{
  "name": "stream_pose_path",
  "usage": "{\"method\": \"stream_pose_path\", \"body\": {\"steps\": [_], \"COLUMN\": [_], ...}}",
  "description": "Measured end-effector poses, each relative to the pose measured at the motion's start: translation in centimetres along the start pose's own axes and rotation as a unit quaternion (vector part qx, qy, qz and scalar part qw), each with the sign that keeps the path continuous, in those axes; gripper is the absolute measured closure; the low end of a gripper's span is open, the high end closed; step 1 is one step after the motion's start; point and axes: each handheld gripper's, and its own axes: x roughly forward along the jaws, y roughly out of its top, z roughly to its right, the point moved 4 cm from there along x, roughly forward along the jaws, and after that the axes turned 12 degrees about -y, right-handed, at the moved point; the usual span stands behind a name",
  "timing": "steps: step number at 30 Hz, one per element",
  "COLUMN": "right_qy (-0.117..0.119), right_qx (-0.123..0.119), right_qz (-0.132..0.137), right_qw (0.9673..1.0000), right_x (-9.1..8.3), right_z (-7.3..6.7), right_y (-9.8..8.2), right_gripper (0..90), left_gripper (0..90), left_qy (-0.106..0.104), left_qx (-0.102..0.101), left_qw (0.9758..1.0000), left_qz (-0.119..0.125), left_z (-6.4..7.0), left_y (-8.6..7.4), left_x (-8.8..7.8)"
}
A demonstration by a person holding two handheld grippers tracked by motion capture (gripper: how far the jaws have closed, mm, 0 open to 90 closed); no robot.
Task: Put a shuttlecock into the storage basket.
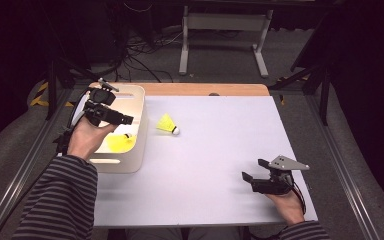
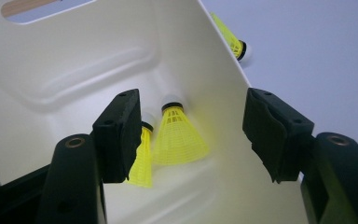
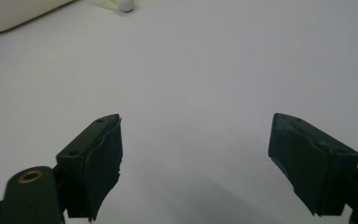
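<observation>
Shuttlecock of yellow plastic mesh with a white cork tip (image 1: 168, 124) lies on the pale grey table (image 1: 215, 150) just right of our white plastic bin (image 1: 130, 162), cork pointing right, nearer our wide-open, empty left gripper (image 1: 125, 120) over the bin than our open, empty right gripper (image 1: 254, 170).

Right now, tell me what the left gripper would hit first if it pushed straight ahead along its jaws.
Most likely the two yellow shuttlecocks lying in the white bin. The left gripper hangs open over the bin, aimed at them, with the bin's floor just behind. Depth is hard to judge.
</observation>
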Motion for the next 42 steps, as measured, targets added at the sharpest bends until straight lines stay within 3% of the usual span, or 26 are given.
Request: {"method": "stream_pose_path", "body": {"steps": [42], "right_qy": [0.000], "right_qx": [0.002], "right_qz": [-0.001], "right_qw": [1.0000], "right_x": [0.0], "right_z": [0.0], "right_y": [0.0], "right_gripper": [17.8], "left_gripper": [38.8], "left_qy": [-0.030], "left_qx": [0.058], "left_qw": [0.9978], "left_qz": [-0.014], "left_z": [4.4], "left_y": [1.2], "left_x": [1.4]}}
